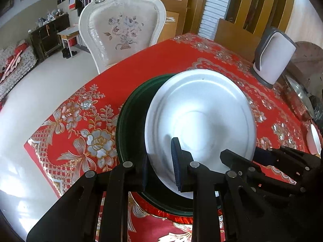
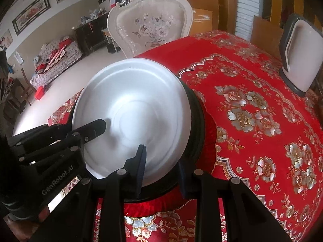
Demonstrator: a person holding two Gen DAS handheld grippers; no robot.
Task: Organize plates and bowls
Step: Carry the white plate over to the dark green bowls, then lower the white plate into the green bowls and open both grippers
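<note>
You are clamping both the left gripper (image 1: 161, 167) and right gripper (image 2: 162, 169) on the round white plate's (image 1: 201, 111) six-o'clock rim, lowering it onto the dark green plates (image 1: 131, 109); next, centre and release.

The left wrist view is taken from just behind the left gripper (image 1: 161, 167), looking forward and slightly downward along its fingers across the red tablecloth (image 1: 129, 76) toward the ornate white chair (image 1: 121, 28). The white plate (image 1: 199, 117) is seen at very close range, filling the centre. The right wrist view is taken from behind the right gripper (image 2: 161, 171), facing much the same direction, with the white plate (image 2: 133, 117) left of centre and equally near. Shared by both views are the plate, the dark green plates (image 1: 131, 121) beneath it, the chair, the tablecloth and the grey-and-white holder (image 1: 272, 56). Each gripper is caught at the edge of the opposite view.
</note>
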